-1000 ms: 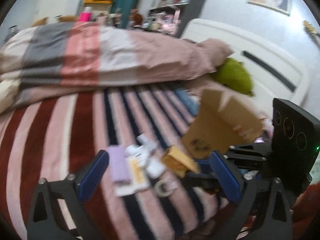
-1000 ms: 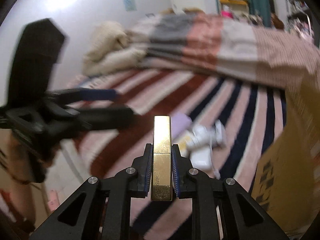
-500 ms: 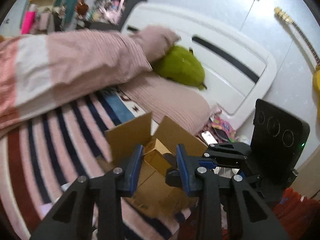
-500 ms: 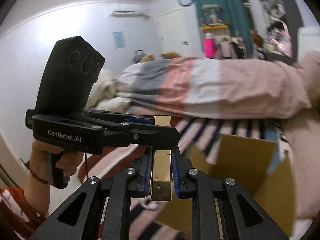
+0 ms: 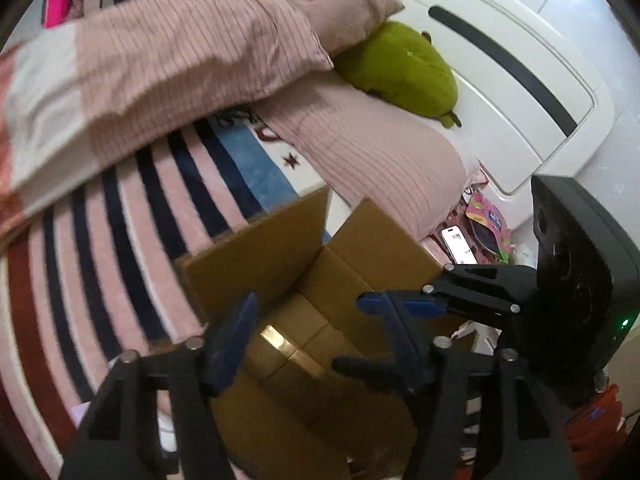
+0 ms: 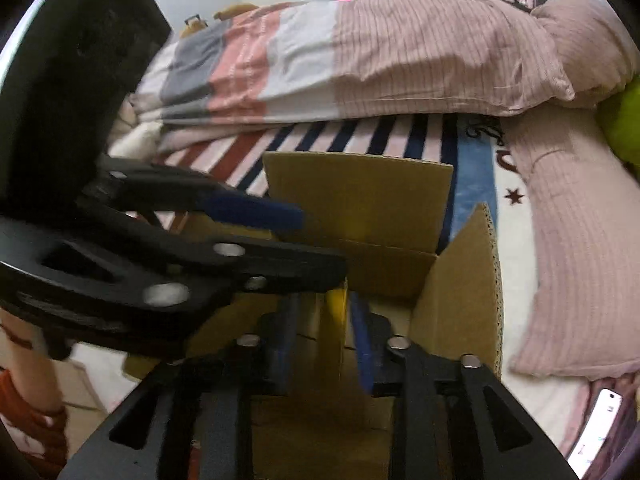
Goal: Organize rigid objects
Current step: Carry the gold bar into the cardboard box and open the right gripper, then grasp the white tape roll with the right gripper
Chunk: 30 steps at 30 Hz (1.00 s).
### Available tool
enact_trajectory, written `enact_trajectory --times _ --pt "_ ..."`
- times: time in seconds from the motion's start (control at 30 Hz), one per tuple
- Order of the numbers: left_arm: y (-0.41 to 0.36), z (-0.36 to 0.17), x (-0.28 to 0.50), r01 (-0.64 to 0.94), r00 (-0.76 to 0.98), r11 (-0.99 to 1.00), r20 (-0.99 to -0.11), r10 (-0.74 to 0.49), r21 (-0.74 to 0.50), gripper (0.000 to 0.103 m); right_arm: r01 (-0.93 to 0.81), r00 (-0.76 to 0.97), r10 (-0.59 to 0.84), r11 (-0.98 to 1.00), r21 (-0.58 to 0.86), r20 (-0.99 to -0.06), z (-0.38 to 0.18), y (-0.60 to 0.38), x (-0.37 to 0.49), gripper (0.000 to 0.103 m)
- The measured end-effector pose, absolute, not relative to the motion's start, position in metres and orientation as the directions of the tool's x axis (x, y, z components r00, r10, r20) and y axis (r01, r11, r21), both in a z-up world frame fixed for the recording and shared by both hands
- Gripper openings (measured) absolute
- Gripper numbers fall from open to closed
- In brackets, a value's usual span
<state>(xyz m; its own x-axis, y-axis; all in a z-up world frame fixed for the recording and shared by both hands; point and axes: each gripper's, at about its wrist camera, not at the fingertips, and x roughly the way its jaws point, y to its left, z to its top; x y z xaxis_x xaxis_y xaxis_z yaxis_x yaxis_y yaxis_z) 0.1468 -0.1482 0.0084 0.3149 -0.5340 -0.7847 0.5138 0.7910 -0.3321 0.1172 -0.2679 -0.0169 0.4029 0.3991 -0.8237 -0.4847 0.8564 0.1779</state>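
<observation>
Gleaming gold case (image 5: 286, 350) inside cardboard box (image 5: 256, 256)

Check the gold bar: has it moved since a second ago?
Yes. The gold bar went from over the striped blanket to inside the cardboard box; right tool has just been opening around it.

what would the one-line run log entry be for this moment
phase: release over open brown cardboard box | right hand-held gripper: just opening, gold rectangular box loose between fingers | left hand-held gripper: open, empty, above box
</observation>
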Motion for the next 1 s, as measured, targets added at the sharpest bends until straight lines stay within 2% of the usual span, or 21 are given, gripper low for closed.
enact_trajectory --times 0.07,0.1,0.17,0.23,0.3,0.33,0.4,0.6,0.7,0.8,0.97,1.0 --pt "-0.129 0.022 0.133 0.506 0.377 0.815 -0.778 -0.502 -0.281 0.065 -0.516 0.421 0.424 0.839 0.173 -0.802 -0.011 -0.266 0.102 0.048" --pt "-0.12 0.027 0.127 0.496 0.415 0.833 -0.776 -0.476 -0.246 0.07 -0.551 0.439 0.452 0.818 0.165 -0.777 -0.003 -0.257 0.091 0.049" --pt "-0.091 0.037 0.109 0.464 0.491 0.866 -0.76 -0.426 -0.185 0.071 -0.607 0.46 0.498 0.781 0.15 -0.735 0.008 -0.239 0.072 0.049" --pt "-0.059 0.041 0.096 0.425 0.538 0.889 -0.742 -0.401 -0.172 0.075 -0.673 0.445 0.561 0.724 0.153 -0.698 0.016 -0.217 0.053 0.049" --pt "-0.024 0.034 0.081 0.367 0.588 0.918 -0.726 -0.355 -0.151 0.083 -0.719 0.381 0.629 0.662 0.21 -0.678 0.013 -0.186 0.036 0.057" --pt "-0.013 0.029 0.078 0.348 0.601 0.927 -0.725 -0.337 -0.143 0.084 -0.722 0.36 0.647 0.649 0.238 -0.672 0.008 -0.178 0.033 0.06" --pt "0.012 0.012 0.07 0.306 0.612 0.941 -0.728 -0.31 -0.144 0.084 -0.74 0.299 0.675 0.611 0.283 -0.675 -0.01 -0.153 0.022 0.06" --pt "0.059 -0.047 0.046 0.247 0.619 0.95 -0.723 -0.306 -0.19 0.084 -0.791 0.381 0.604 0.605 0.092 -0.7 -0.071 -0.103 -0.011 0.06" --pt "0.069 -0.069 0.035 0.234 0.614 0.95 -0.726 -0.31 -0.208 0.084 -0.796 0.482 0.555 0.601 -0.073 -0.678 -0.084 -0.089 -0.031 0.06" --pt "0.075 -0.082 0.026 0.226 0.612 0.946 -0.722 -0.324 -0.232 0.084 -0.784 0.546 0.529 0.597 -0.173 -0.65 -0.088 -0.081 -0.04 0.06" --pt "0.083 -0.094 0.019 0.199 0.618 0.94 -0.709 -0.34 -0.277 0.084 -0.765 0.578 0.475 0.599 -0.238 -0.663 -0.094 -0.074 -0.04 0.062" --pt "0.084 -0.097 0.018 0.195 0.618 0.94 -0.709 -0.339 -0.279 0.084 -0.749 0.611 0.453 0.597 -0.288 -0.65 -0.096 -0.072 -0.042 0.062"
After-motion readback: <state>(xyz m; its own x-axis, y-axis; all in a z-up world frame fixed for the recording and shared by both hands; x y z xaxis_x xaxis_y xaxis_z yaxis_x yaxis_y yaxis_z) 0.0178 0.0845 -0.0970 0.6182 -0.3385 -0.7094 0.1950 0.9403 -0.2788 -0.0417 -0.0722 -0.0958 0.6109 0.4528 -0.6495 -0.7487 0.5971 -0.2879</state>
